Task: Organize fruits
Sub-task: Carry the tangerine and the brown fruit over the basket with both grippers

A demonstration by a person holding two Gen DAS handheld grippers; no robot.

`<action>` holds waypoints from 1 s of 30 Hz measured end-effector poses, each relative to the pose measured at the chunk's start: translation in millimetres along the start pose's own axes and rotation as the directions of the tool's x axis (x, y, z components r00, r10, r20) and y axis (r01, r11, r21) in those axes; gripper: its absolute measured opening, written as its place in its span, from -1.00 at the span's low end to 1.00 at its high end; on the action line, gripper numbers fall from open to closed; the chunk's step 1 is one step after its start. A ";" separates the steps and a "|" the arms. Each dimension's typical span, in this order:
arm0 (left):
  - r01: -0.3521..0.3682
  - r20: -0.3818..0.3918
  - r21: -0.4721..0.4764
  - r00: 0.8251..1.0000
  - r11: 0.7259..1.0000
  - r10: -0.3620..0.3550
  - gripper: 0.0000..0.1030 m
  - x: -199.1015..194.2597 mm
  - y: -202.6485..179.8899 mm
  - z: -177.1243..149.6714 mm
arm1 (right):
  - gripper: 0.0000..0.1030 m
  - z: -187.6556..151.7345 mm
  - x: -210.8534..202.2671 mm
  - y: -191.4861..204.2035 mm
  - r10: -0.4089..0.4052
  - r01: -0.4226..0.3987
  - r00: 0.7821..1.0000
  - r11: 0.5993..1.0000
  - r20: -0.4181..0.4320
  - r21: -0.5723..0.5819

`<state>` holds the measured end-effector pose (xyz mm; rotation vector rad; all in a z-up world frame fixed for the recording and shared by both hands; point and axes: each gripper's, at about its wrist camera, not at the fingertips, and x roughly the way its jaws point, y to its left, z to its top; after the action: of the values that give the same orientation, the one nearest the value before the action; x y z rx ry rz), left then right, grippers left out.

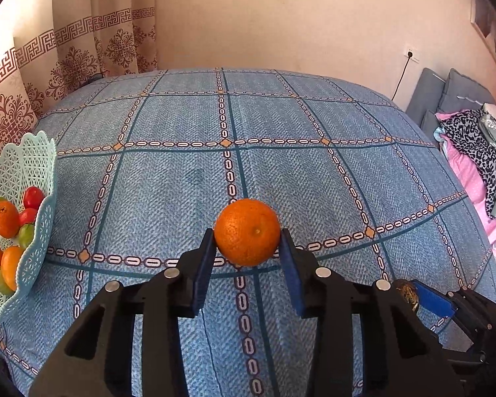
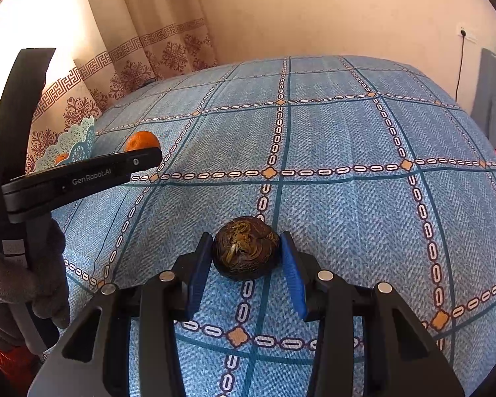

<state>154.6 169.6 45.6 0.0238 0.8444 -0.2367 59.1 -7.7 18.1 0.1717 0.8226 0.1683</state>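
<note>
An orange [image 1: 248, 228] sits between the blue pads of my left gripper [image 1: 247, 236], which is shut on it just above the blue checked bedspread [image 1: 281, 165]. My right gripper [image 2: 246, 243] is shut on a dark brown wrinkled round fruit [image 2: 245, 251] low over the bedspread [image 2: 347, 198]. A pale blue lattice basket [image 1: 43, 198] at the far left holds several oranges, red fruits and green fruits. In the right wrist view, the left gripper's black finger [image 2: 115, 168] and its orange [image 2: 141, 140] show near the basket [image 2: 79, 147].
A grey-gloved hand [image 2: 23, 281] holds the left gripper's handle. Patterned curtains [image 1: 66, 66] hang behind the basket. Pink and leopard-print bedding [image 1: 473, 152] and grey cushions [image 1: 446, 96] lie at the bed's right edge. A cable runs from a wall socket [image 1: 410, 54].
</note>
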 end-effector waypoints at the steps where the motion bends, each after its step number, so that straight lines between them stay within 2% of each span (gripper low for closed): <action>1: -0.003 0.007 -0.006 1.000 1.000 0.003 -0.23 -4.0 1.7 -1.1 | -0.18 0.2 -0.1 0.4 -0.003 0.003 1.000 1.000 0.000 -0.002; 5: -0.044 0.045 -0.025 0.998 0.999 0.045 -0.23 -21.1 11.2 -7.0 | -0.18 1.3 -1.2 4.3 -0.010 0.010 1.000 1.000 -0.002 -0.011; 16: -0.135 0.133 -0.104 0.980 0.985 0.148 -0.22 -68.1 51.4 -16.7 | -0.18 22.0 -7.5 38.5 0.046 -0.045 0.999 0.997 0.008 -0.065; 30: -0.254 0.197 -0.212 0.935 0.944 0.296 -0.22 -107.1 118.6 -19.5 | -0.18 68.1 5.8 128.0 0.167 -0.155 0.985 0.972 0.052 -0.176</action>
<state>97.4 308.6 103.5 -0.0559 0.6227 0.1042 102.9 112.2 87.2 0.0809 0.7236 0.3836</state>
